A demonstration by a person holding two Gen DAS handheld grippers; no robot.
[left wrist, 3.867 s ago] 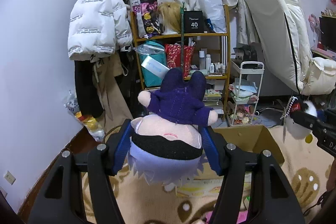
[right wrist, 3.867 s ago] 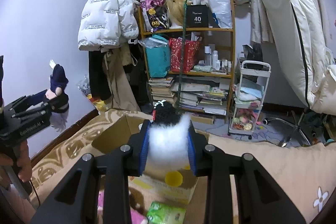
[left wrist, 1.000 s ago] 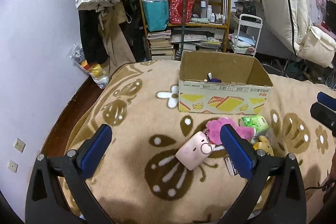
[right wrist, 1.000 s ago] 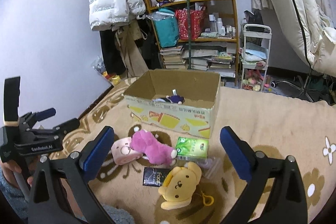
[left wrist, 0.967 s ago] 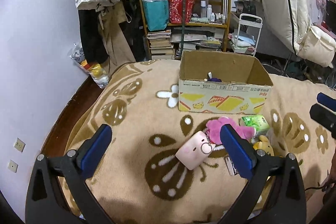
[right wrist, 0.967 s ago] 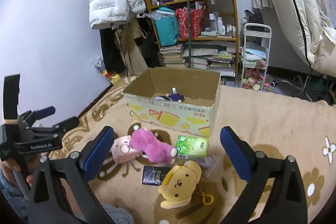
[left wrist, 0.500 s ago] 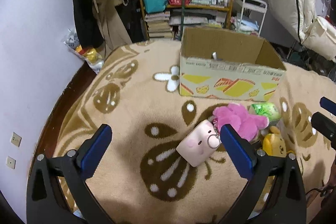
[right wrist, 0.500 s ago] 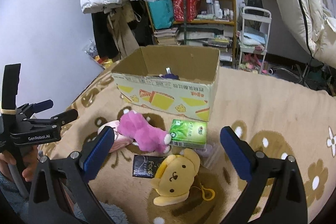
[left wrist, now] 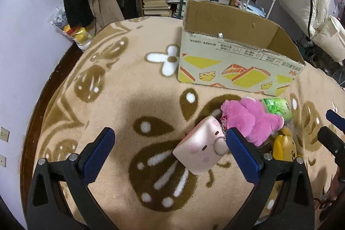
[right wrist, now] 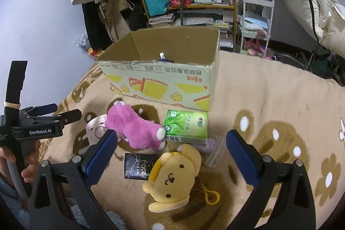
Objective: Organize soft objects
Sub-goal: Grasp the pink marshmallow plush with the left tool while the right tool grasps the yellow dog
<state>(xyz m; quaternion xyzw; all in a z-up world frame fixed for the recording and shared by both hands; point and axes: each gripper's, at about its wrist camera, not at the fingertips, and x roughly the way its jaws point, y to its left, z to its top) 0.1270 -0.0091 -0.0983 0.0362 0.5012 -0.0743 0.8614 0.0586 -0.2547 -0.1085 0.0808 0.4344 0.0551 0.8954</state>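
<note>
Both grippers are spread wide and hold nothing. My left gripper hangs over the blanket with the pink cube plush lying between its fingers, closer to the right finger and nearly touching it; I cannot tell if they meet. My right gripper has the yellow dog plush lying low between its fingers, clear of both. Just beyond sit a black packet, the magenta plush lying against the cube plush, and a green tissue pack. Farther back stands the open cardboard box, something purple barely showing inside.
</note>
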